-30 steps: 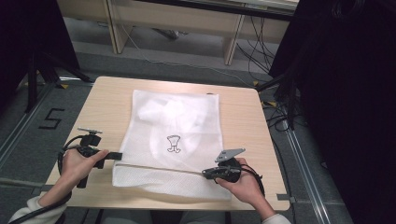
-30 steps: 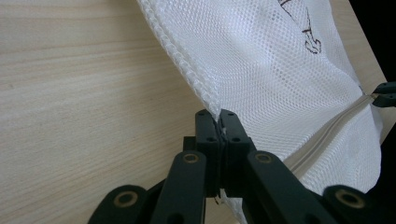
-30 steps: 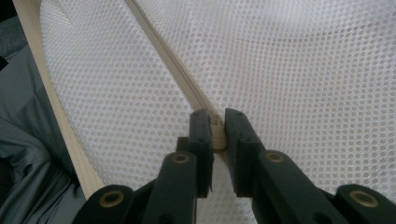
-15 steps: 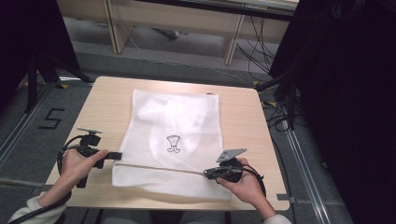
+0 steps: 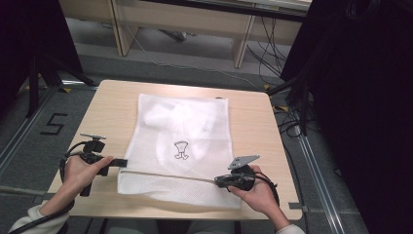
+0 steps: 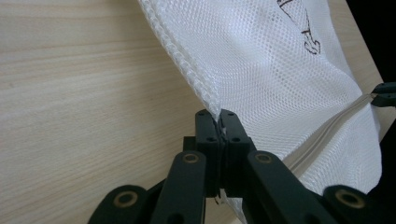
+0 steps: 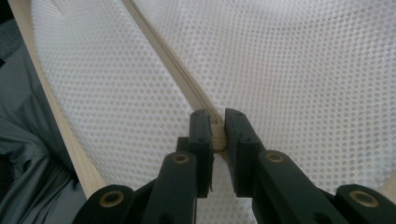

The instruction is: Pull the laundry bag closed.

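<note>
A white mesh laundry bag (image 5: pixel 182 126) with a small black drawing lies flat on the wooden table (image 5: pixel 107 107). A zipper (image 5: pixel 170 174) runs across it near the front edge. My left gripper (image 5: pixel 124 163) is shut on the bag's left edge at the zipper's end, and in the left gripper view its jaws pinch the seam (image 6: pixel 218 116). My right gripper (image 5: pixel 217 181) is shut on the zipper pull (image 7: pixel 218 135) toward the bag's right side. The zipper track (image 7: pixel 163 60) runs away from those jaws across the mesh (image 7: pixel 303 70). The right gripper's tip (image 6: pixel 385 93) shows at the far end of the zipper (image 6: pixel 336 119).
The bag's front hem lies close to the table's front edge (image 5: pixel 170 212). Bare wood lies left and right of the bag. A "5" mark (image 5: pixel 52 124) is on the floor at the left. Cables (image 5: pixel 292 122) and dark drapes stand at the right.
</note>
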Demonstrator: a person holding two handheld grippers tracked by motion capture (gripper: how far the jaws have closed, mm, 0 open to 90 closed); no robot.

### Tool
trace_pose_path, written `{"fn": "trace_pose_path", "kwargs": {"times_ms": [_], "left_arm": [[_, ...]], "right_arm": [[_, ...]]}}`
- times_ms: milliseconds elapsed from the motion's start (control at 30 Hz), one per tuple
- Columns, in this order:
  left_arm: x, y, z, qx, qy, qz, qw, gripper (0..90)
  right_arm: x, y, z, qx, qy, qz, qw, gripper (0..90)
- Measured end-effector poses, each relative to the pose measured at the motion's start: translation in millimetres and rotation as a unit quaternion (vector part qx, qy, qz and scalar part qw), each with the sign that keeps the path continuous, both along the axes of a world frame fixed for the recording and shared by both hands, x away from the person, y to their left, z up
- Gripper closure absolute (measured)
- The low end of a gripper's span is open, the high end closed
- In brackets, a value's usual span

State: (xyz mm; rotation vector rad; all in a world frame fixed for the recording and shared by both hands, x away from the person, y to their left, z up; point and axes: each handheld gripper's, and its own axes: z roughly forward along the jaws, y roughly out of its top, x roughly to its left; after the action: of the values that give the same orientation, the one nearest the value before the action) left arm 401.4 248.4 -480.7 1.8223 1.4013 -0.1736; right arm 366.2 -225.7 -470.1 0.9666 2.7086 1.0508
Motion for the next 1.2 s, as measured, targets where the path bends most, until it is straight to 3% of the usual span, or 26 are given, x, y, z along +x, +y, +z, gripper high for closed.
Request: {"fn": "trace_pose_path", "kwargs": {"times_ms": [33,167,233,267,300,367,500,633,667,700,800,833,967,1000,1133,1200], "left_arm": [[0.2,0.6,-0.2,-0.005,0.002,-0.001,1.0000,87.2],[0.2,-0.4,-0.5,-0.001,0.000,0.000,1.0000,87.3],[0.2,0.0,-0.4,-0.001,0.000,0.003,1.0000,87.3],[0.3,0.1,-0.4,0.000,0.000,0.001,1.0000,87.2],[0.3,0.1,-0.4,0.000,0.000,0.001,1.0000,87.3],[0.3,0.0,-0.4,0.002,-0.001,0.002,1.0000,87.3],[0.5,-1.1,-0.7,0.001,0.000,0.006,1.0000,87.2],[0.6,-0.2,-0.8,0.004,0.000,0.001,1.0000,87.3],[0.7,0.0,-0.9,0.002,0.000,0.002,1.0000,87.3],[0.8,0.3,-0.8,0.003,0.000,0.001,1.0000,87.2],[0.9,-0.5,-0.8,0.003,-0.002,0.007,1.0000,87.3],[0.9,-0.5,-0.8,0.003,-0.002,0.007,1.0000,87.2],[1.2,-0.8,-1.0,0.003,-0.002,0.007,1.0000,87.2],[1.4,0.3,-0.8,0.006,-0.001,-0.001,1.0000,87.2],[1.7,0.0,-1.3,0.001,0.000,0.003,1.0000,87.2],[1.2,-0.3,-1.6,0.012,-0.003,0.001,0.9999,87.2]], "right_arm": [[0.8,-4.5,1.2,-0.004,0.008,0.000,1.0000,82.6],[0.2,-9.4,-0.7,0.008,0.004,-0.011,0.9999,82.6],[-0.7,-12.9,1.4,-0.009,0.013,-0.013,0.9998,82.6],[0.2,-14.3,-1.5,0.010,0.003,-0.015,0.9998,82.6],[-0.2,-16.9,1.1,-0.002,0.016,-0.014,0.9998,82.6],[-1.8,-15.9,-2.0,0.005,0.012,-0.024,0.9996,82.6],[-1.0,-27.7,-1.9,-0.004,0.018,-0.025,0.9995,82.6],[-1.7,-30.9,-2.0,-0.013,0.015,-0.032,0.9993,82.6],[-1.8,-32.1,-1.7,-0.010,0.021,-0.030,0.9993,82.6],[-1.8,-32.2,-4.0,-0.001,0.013,-0.035,0.9993,82.6],[-2.3,-34.4,-4.2,-0.005,0.018,-0.041,0.9990,82.6],[-1.5,-36.8,-2.9,-0.018,0.020,-0.035,0.9990,82.6],[-2.6,-39.7,-3.2,-0.013,0.027,-0.043,0.9986,82.6],[-2.3,-39.4,-5.5,-0.001,0.019,-0.045,0.9988,82.6],[-2.4,-40.2,-4.0,-0.018,0.026,-0.041,0.9987,82.6],[-2.6,-39.0,-7.0,-0.011,0.024,-0.045,0.9987,82.6]]}}
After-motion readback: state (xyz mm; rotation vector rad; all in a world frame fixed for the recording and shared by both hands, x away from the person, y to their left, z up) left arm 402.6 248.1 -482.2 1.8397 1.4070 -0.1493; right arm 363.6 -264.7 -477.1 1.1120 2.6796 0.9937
